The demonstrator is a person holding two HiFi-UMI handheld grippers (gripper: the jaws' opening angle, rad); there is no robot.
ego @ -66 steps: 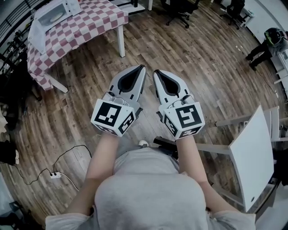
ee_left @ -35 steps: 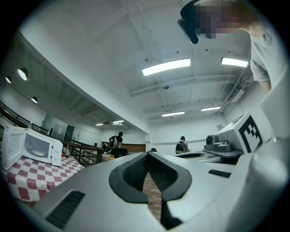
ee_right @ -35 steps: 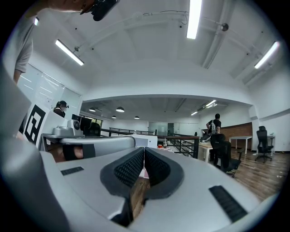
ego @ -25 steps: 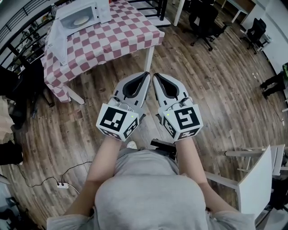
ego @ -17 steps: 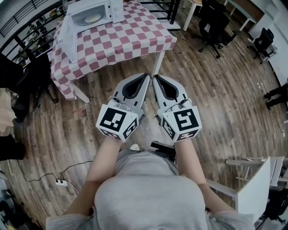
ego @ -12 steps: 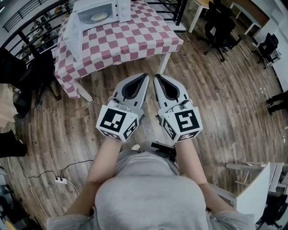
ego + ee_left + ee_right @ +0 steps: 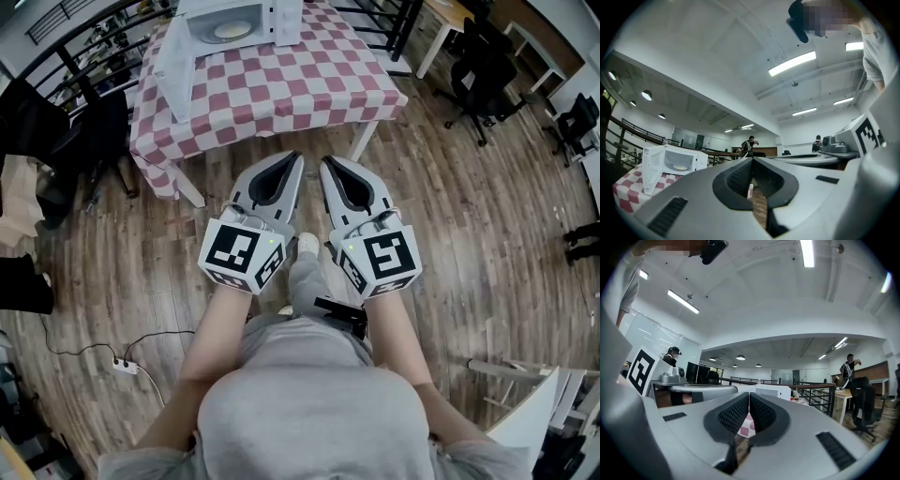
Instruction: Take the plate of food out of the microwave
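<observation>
**Plate of food (image 7: 232, 30): location and bearing from the jaws**

The plate of food sits inside the microwave (image 7: 287, 23), on the cavity floor, and has not yet been lifted. The plate is round and shows no long axis, so no particular jaw rotation is called for. Its rim shows in the left gripper view (image 7: 680, 167) through the open front.

The microwave door (image 7: 175, 70) stands fully swung out on the left side of the microwave. The cavity opening faces the person. The microwave stands at the far edge of the worktop (image 7: 281, 89), which carries a red and white checked cloth.

The left gripper (image 7: 291, 161) and the right gripper (image 7: 328, 167) are held side by side over the wooden floor (image 7: 450, 216), well apart from the microwave and short of the near worktop edge. Both point toward the microwave.

- Left gripper: jaws pressed together at the tips, nothing between them.
- Right gripper: jaws pressed together, nothing between them.

Bearing: the plate lies ahead of the jaws and slightly to the left. The left gripper is marginally the nearer of the two. The open door flanks the left side of the approach path, so judged from this layout, a reach from the left should keep clear of the door edge. Either gripper must spread its jaws before it reaches the plate rim.
</observation>
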